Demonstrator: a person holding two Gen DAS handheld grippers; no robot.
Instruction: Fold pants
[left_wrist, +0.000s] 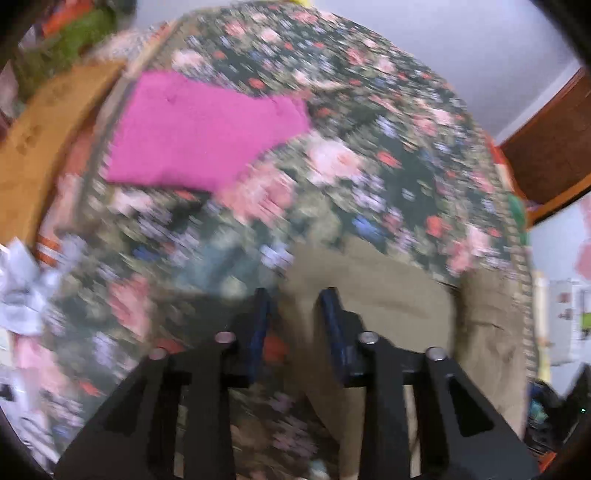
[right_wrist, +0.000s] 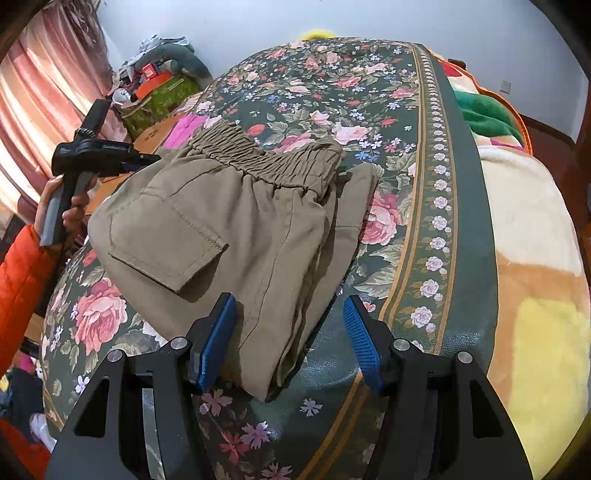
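Observation:
Khaki pants (right_wrist: 221, 221) lie folded on the floral bedcover (right_wrist: 314, 92), elastic waistband at the far end and a back pocket on top. My right gripper (right_wrist: 290, 328) is open around their near end: the left pad (right_wrist: 216, 343) is against the fabric and the right pad stands clear of it. In the blurred left wrist view, my left gripper (left_wrist: 295, 299) hovers over the left edge of the pants (left_wrist: 369, 295). Its jaws stand narrowly apart and nothing is visibly pinched between them. The right wrist view shows a hand (right_wrist: 74, 210) holding that gripper at the pants' far left corner.
A folded pink garment (left_wrist: 199, 136) lies on the bed beyond the pants. A cardboard box (left_wrist: 44, 129) and a pile of bags and clothes (right_wrist: 159, 74) stand past the bed's left side. A thick multicoloured blanket (right_wrist: 535, 258) covers the right side. An orange sleeve (right_wrist: 18, 277) is at the left.

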